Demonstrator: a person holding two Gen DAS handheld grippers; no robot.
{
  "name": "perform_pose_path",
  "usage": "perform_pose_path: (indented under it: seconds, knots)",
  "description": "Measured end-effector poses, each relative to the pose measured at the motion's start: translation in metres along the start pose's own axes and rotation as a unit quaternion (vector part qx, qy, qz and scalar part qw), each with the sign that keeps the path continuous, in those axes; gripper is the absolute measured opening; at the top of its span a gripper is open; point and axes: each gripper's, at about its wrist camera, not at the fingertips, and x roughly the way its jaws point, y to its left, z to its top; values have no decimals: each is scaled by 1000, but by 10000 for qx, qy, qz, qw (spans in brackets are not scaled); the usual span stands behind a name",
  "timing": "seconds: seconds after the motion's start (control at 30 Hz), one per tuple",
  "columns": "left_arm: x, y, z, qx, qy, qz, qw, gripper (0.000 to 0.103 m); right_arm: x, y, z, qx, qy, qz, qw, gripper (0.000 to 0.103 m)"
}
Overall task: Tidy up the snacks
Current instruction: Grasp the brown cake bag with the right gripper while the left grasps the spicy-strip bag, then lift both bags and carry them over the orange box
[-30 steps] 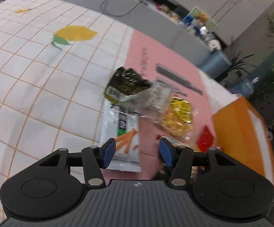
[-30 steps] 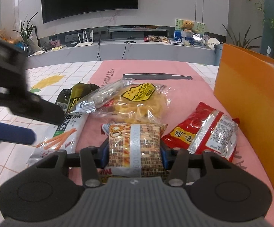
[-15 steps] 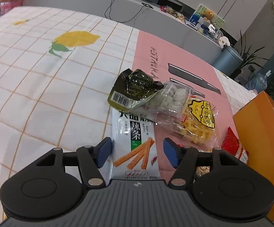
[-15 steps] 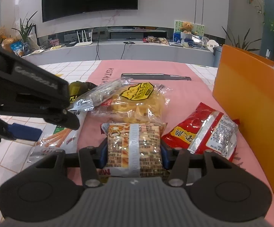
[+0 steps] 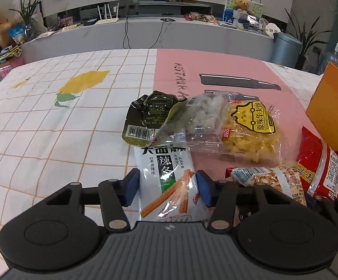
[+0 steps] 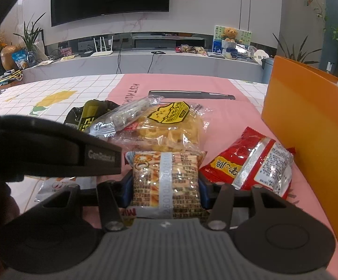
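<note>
Only in the left wrist view is the white spicy-stick packet (image 5: 169,182) seen whole: it lies at lower centre between the blue pads of the left gripper (image 5: 167,186), whose jaws have just been closing around it; whether the pads press on it cannot be told. In the right wrist view that packet is almost wholly hidden behind the left gripper's black body (image 6: 52,154), which fills the left of the frame. There the right gripper (image 6: 165,190) is seen closed on a brown-printed snack packet (image 6: 166,182) at lower centre. A red packet (image 6: 250,165) lies to its right, near the orange box (image 6: 308,126). Above are seen a yellow waffle-chip bag (image 6: 169,128), a clear bag (image 6: 122,119) and a dark green packet (image 6: 89,114), overlapping on the pink mat (image 6: 215,86).
</note>
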Motion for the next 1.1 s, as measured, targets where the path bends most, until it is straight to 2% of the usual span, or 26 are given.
perform_pose_path:
  seconds: [0.13, 0.27, 0.6, 0.77, 0.93, 1.1]
  knots:
    - [-4, 7, 1, -271, 29, -150, 9995, 56, 0, 1, 0, 22, 2, -23, 10000, 51]
    - [-8, 16, 0, -603, 42, -459, 9971, 55, -2, -1, 0, 132, -27, 1, 9999, 50]
    - [-21, 30, 1, -1180, 170, -685, 9905, 54, -11, -6, 6, 402, -77, 104, 9991, 47]
    - [-30, 36, -2, -1279, 238, -726, 9888, 54, -20, -11, 11, 620, -205, 213, 9976, 47]
    - [-44, 44, -7, -1569, 253, -877, 9834, 54, -35, -5, 15, 441, -390, 260, 9979, 47]
    - [-63, 46, -8, -1635, 119, -879, 9825, 54, -52, -3, 18, 409, -533, 372, 9970, 47]
